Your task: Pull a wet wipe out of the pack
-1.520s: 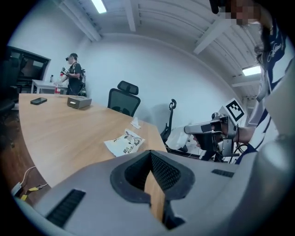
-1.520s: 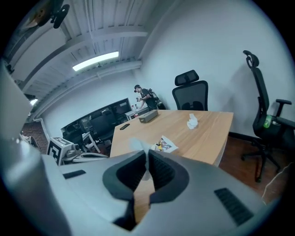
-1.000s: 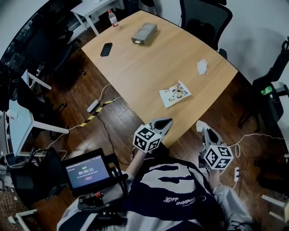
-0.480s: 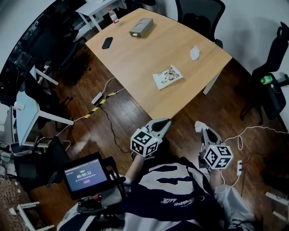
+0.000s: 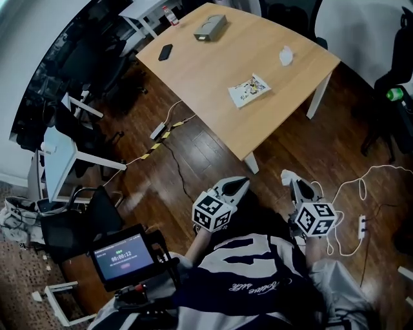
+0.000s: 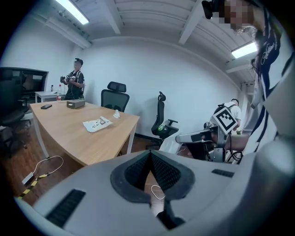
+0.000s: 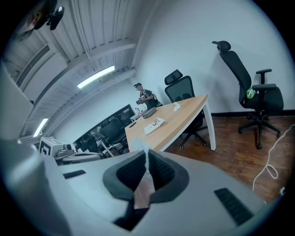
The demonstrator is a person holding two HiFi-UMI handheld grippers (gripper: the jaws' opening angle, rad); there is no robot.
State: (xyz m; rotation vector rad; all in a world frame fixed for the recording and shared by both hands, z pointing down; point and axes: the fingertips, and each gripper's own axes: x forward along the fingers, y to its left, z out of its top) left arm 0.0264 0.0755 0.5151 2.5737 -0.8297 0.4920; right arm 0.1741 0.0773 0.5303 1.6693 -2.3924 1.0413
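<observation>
The wet wipe pack (image 5: 249,89) lies flat on the wooden table (image 5: 213,97), far from both grippers; it also shows in the left gripper view (image 6: 97,124) and the right gripper view (image 7: 154,125). A crumpled white wipe (image 5: 286,56) rests near the table's far corner. My left gripper (image 5: 242,183) is over the floor, off the table, shut with nothing between its pads (image 6: 159,168). My right gripper (image 5: 288,178) is beside it, shut on a small white wet wipe (image 7: 145,150) that pokes out past the fingertips.
A grey box (image 5: 210,28), a black phone (image 5: 166,51) and a bottle (image 5: 171,14) sit at the table's far end. Office chairs (image 7: 251,94) stand around. A white cable (image 5: 352,192) and power strip (image 5: 362,225) lie on the wood floor. Another person (image 6: 73,85) stands beyond the table.
Both grippers have drawn back from the table's edge over the floor. The table and pack now lie further away. The right gripper still holds the white wipe.
</observation>
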